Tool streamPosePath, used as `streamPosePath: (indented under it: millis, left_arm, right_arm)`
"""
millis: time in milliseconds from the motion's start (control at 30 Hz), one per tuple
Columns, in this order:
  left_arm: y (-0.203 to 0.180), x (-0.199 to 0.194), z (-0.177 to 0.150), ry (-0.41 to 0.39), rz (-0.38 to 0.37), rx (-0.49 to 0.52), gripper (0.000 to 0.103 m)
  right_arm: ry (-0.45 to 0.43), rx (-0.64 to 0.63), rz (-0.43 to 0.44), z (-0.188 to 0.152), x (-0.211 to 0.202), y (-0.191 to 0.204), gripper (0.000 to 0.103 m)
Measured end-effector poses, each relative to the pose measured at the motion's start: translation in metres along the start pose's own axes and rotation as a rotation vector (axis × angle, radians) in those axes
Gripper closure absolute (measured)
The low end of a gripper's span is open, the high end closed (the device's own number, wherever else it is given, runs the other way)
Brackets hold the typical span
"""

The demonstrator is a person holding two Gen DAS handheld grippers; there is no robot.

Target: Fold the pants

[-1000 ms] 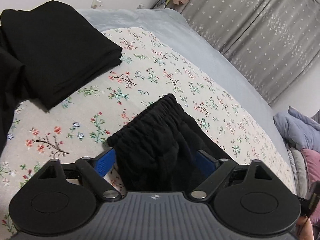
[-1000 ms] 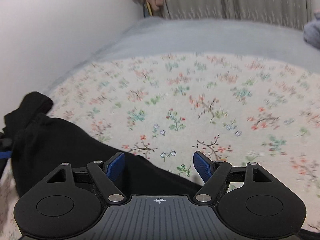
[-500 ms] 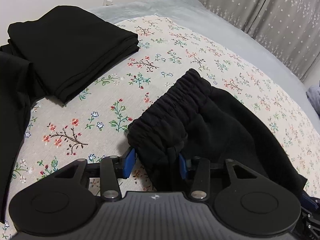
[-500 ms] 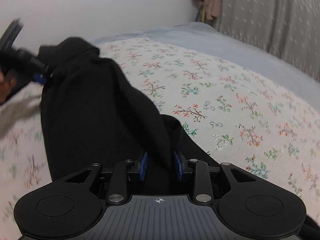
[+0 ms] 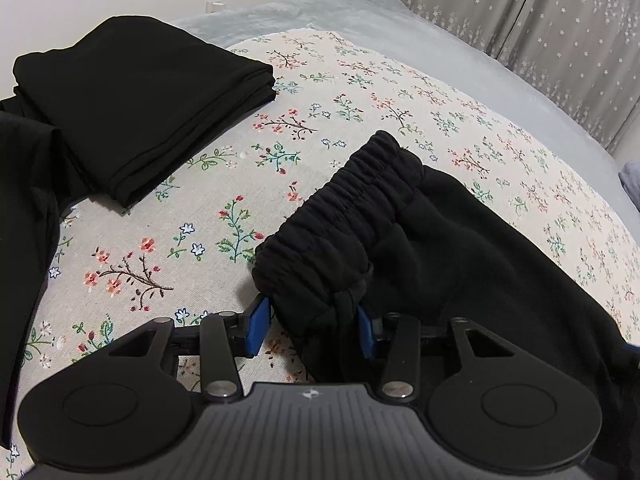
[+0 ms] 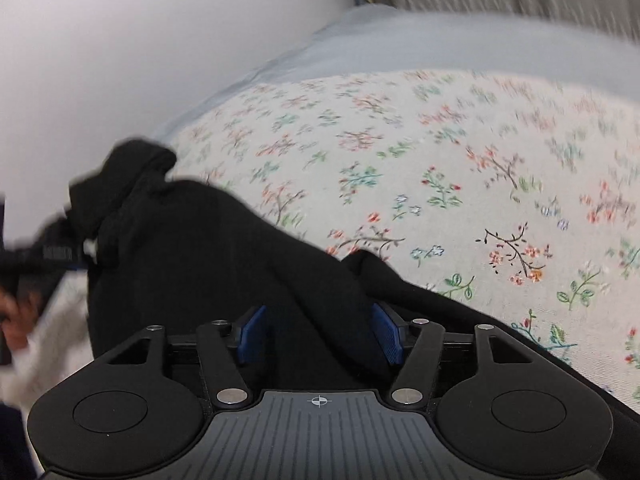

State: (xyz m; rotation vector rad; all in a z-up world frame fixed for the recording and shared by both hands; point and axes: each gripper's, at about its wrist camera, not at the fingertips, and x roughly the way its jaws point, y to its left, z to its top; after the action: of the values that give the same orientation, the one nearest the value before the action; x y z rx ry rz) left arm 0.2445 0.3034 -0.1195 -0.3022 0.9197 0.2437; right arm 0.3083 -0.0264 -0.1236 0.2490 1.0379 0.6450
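Observation:
Black sweatpants lie bunched on the floral bedsheet, their elastic waistband pointing up the bed. My left gripper is shut on the near end of that waistband, blue pads pressing the gathered cloth from both sides. In the right wrist view the pants stretch to the left, where the other gripper and a hand show blurred. My right gripper has its jaws opening. A ridge of black cloth lies between the pads, which stand apart from it on the left side.
A neatly folded black stack sits at the upper left of the bed, with another loose black garment along the left edge. Grey blanket and curtains lie beyond. A white wall borders the bed.
The left gripper went from open around the waistband to shut on it and tilted down. The right gripper pinched the pants cloth, then spread its jaws again while its view swung.

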Motion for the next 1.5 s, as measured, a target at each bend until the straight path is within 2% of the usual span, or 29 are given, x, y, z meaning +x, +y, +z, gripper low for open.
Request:
streamPosePath:
  millis: [67,200,233,300,367,400,433,500,633,733,867,933,1000,1133,1200,1267,1333,1367,1433,1467,1500]
  left_arm:
    - [-0.001,0.000,-0.001,-0.001,0.003,0.009,0.040]
    - [-0.001,0.000,-0.001,-0.001,0.003,0.006,0.040]
    - [-0.001,0.000,-0.001,-0.001,0.004,0.008,0.040]
    - [-0.001,0.001,-0.001,0.000,0.002,0.012,0.040]
    - [0.001,0.001,-0.001,0.003,-0.003,0.009,0.040]
    - [0.001,0.001,-0.001,0.004,-0.005,0.006,0.040]
    - [0.001,0.001,-0.001,0.004,-0.005,0.007,0.040]
    - [0.000,0.000,-0.001,0.003,0.000,0.011,0.040]
    - [-0.003,0.000,-0.001,0.003,0.010,0.006,0.040]
    - [-0.004,0.001,-0.002,0.000,0.017,0.012,0.040]
    - [-0.004,0.001,-0.001,0.000,0.019,0.010,0.040]
    - [-0.004,0.002,-0.001,-0.001,0.021,0.013,0.040]
    - [-0.005,0.002,-0.001,-0.002,0.023,0.016,0.040]
    - [-0.004,0.003,0.000,0.001,0.018,0.013,0.040]
    - [-0.004,0.003,0.000,0.001,0.017,0.014,0.040]
    - [-0.005,0.003,0.000,0.001,0.021,0.018,0.040]
    - [-0.005,0.004,-0.001,0.001,0.024,0.017,0.040]
    - [-0.005,0.004,-0.001,0.000,0.025,0.017,0.040]
    - [-0.006,0.004,-0.001,0.001,0.026,0.015,0.040]
    - [-0.007,0.004,-0.002,-0.001,0.030,0.021,0.040]
    - [-0.008,0.004,-0.002,-0.003,0.035,0.029,0.040]
  right_arm:
    - [0.049,0.125,0.090,0.013,0.007,-0.022,0.038]
    - [-0.004,0.343,0.167,0.032,0.010,-0.060,0.036]
    - [0.020,0.365,0.183,0.031,0.016,-0.063,0.038]
    - [0.089,0.323,0.153,0.026,0.028,-0.056,0.052]
    - [0.095,0.317,0.143,0.021,0.026,-0.051,0.058]
    - [0.088,0.341,0.143,0.020,0.021,-0.053,0.065]
    - [0.063,0.349,0.132,0.020,0.012,-0.052,0.068]
    - [0.010,0.345,0.132,0.020,-0.002,-0.050,0.068]
    - [0.032,0.287,0.044,0.011,-0.002,-0.044,0.069]
    - [0.008,0.294,0.094,0.000,-0.016,-0.046,0.069]
    - [0.085,0.263,0.080,-0.006,-0.003,-0.037,0.068]
    - [0.088,0.260,0.101,-0.002,0.002,-0.037,0.065]
    - [0.102,0.280,0.109,0.007,0.012,-0.040,0.055]
    - [0.138,0.291,0.144,0.025,0.037,-0.040,0.048]
    - [0.142,0.293,0.173,0.028,0.041,-0.037,0.034]
    - [0.128,0.316,0.209,0.026,0.043,-0.038,0.028]
    - [0.104,0.355,0.233,0.024,0.045,-0.043,0.028]
    - [0.094,0.363,0.239,0.022,0.045,-0.045,0.030]
    - [0.067,0.360,0.225,0.018,0.040,-0.048,0.045]
    - [0.057,0.361,0.217,0.015,0.036,-0.052,0.064]
    - [0.042,0.374,0.225,0.012,0.033,-0.058,0.077]
